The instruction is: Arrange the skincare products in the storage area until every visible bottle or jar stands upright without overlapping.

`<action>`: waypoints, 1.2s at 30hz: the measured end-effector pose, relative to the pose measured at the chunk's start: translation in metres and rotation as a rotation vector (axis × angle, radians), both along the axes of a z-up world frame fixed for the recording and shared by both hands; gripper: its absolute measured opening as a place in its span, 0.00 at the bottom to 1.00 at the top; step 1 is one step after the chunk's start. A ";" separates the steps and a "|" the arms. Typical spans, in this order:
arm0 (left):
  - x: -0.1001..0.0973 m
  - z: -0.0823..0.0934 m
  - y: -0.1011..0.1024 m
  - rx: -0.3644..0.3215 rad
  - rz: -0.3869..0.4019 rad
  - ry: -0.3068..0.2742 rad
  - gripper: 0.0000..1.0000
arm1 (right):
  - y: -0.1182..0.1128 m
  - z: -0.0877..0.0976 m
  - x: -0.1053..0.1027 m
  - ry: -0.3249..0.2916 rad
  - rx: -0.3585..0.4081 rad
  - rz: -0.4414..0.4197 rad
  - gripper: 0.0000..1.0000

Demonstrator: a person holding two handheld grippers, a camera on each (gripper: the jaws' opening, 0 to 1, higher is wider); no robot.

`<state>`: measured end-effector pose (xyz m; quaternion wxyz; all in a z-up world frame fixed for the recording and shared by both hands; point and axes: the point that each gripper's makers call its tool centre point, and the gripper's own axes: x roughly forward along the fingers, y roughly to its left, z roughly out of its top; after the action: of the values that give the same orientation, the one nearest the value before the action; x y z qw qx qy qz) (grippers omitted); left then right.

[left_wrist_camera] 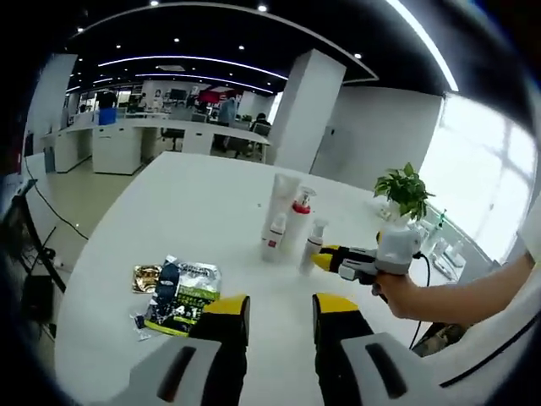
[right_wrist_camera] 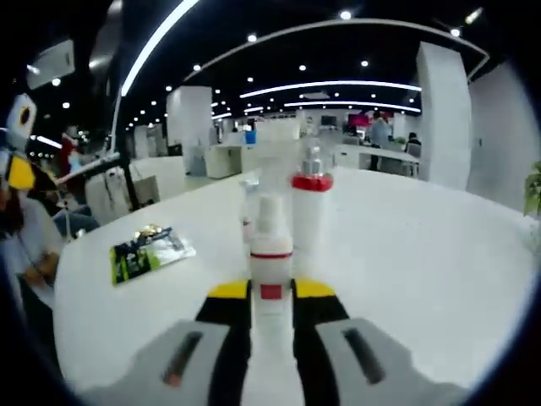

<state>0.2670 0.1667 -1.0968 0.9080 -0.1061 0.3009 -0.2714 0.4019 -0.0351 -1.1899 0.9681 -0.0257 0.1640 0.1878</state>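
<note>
Bottle (right_wrist_camera: 270, 279) between right fingers (right_wrist_camera: 230, 298)

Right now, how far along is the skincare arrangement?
Done: the tall tube, red-collared pump bottle and small red-labelled bottle stand upright in a cluster on the table. In hand: the right gripper is closed on a small spray bottle, upright beside them. Left: release it clear of the others. The sachet packets lie flat apart; the left gripper is open and idle.
</note>
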 end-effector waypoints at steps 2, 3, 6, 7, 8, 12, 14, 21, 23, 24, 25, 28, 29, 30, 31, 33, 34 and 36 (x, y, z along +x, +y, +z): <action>0.001 0.000 0.002 0.000 0.011 -0.001 0.29 | 0.000 -0.002 0.003 -0.003 0.003 0.002 0.15; 0.002 0.001 0.002 -0.001 0.016 -0.001 0.29 | 0.001 -0.004 0.005 -0.008 0.003 0.001 0.15; 0.003 0.001 0.003 -0.001 0.023 -0.003 0.29 | 0.000 -0.009 0.005 -0.015 -0.024 0.006 0.15; 0.004 0.001 0.003 -0.003 0.028 -0.003 0.29 | -0.002 -0.018 0.001 0.010 -0.061 0.004 0.15; 0.004 0.001 0.003 -0.003 0.028 -0.004 0.28 | -0.003 -0.020 -0.001 0.011 -0.065 0.006 0.15; 0.004 -0.001 0.002 -0.002 0.031 0.000 0.28 | -0.008 -0.016 -0.003 -0.012 -0.003 -0.026 0.15; 0.003 -0.003 0.002 -0.003 0.033 0.008 0.28 | -0.008 -0.024 -0.006 0.023 -0.019 -0.021 0.00; -0.001 -0.003 0.004 -0.006 0.044 0.005 0.27 | -0.003 -0.035 -0.020 0.115 0.004 -0.060 0.00; -0.001 -0.005 0.005 -0.008 0.051 0.015 0.27 | -0.001 -0.035 -0.021 0.120 -0.007 -0.054 0.00; -0.002 -0.006 0.005 -0.007 0.054 0.018 0.27 | -0.001 -0.035 -0.021 0.120 -0.009 -0.054 0.00; -0.002 -0.007 0.005 -0.007 0.054 0.020 0.27 | -0.001 -0.035 -0.020 0.124 -0.002 -0.053 0.00; -0.003 -0.007 0.003 -0.009 0.051 0.019 0.27 | -0.003 -0.039 -0.021 0.135 -0.020 -0.043 0.00; -0.003 -0.007 0.001 -0.008 0.047 0.017 0.27 | -0.003 -0.039 -0.022 0.137 -0.015 -0.043 0.01; -0.003 -0.007 0.000 -0.009 0.046 0.018 0.27 | -0.003 -0.040 -0.021 0.139 -0.017 -0.042 0.01; -0.003 -0.007 0.000 -0.010 0.046 0.018 0.27 | -0.004 -0.040 -0.021 0.138 -0.030 -0.036 0.01; -0.002 -0.007 -0.002 -0.012 0.043 0.017 0.27 | -0.005 -0.038 -0.020 0.131 -0.043 -0.026 0.06; -0.002 -0.008 -0.002 -0.011 0.041 0.020 0.27 | -0.006 -0.038 -0.018 0.130 -0.044 -0.025 0.11; -0.003 -0.009 -0.003 -0.010 0.039 0.021 0.27 | -0.004 -0.035 -0.016 0.110 -0.078 0.013 0.14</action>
<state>0.2643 0.1633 -1.1054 0.9094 -0.1195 0.3067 -0.2543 0.3857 -0.0392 -1.2252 0.9546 -0.0542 0.2240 0.1886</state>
